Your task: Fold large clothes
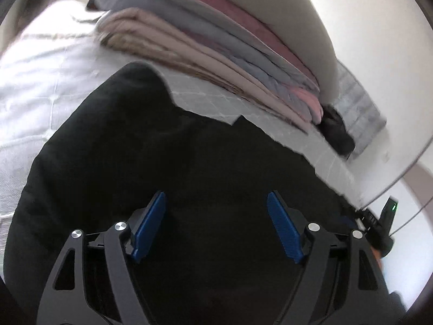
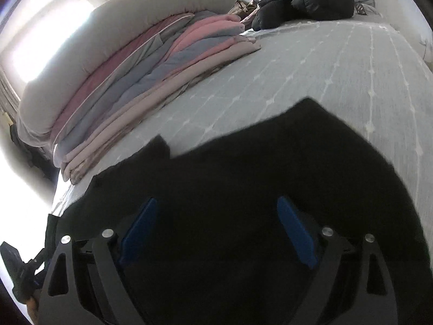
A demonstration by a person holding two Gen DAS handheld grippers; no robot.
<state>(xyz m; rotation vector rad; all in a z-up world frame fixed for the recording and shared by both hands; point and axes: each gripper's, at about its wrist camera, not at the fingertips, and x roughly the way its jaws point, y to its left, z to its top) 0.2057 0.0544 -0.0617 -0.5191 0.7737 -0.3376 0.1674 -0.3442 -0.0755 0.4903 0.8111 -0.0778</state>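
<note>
Bed: we see a pale grey quilted bed cover (image 1: pixel 40 86) with a stitched diamond pattern; it carries everything here.
Garment: we find the large black fabric garment (image 1: pixel 140 162) spread flat on the bed right in front of both tools. It reads as matte and very dark, so we cannot make out folds or seams. Its far edge is uneven, with a rounded hump at the left in the left wrist view and a small squared flap (image 2: pixel 159 146) sticking out in the right wrist view.
Left tool: our left tool (image 1: pixel 216 216) has its blue-padded fingers well apart, over the black garment, with nothing clamped between them.
Right tool: our right tool (image 2: pixel 216 222) also stands wide apart above the same dark cloth (image 2: pixel 270 178), gripping nothing. We cannot tell whether either tool touches the fabric.
Stack: beyond the garment lies a folded pile of pink, grey-blue and beige bedding (image 2: pixel 151 81), with a long off-white bolster pillow (image 2: pixel 135 21) behind it.
Far right: a crumpled black puffy jacket (image 2: pixel 305 0) lies near the headboard, well apart from the spread garment.
</note>
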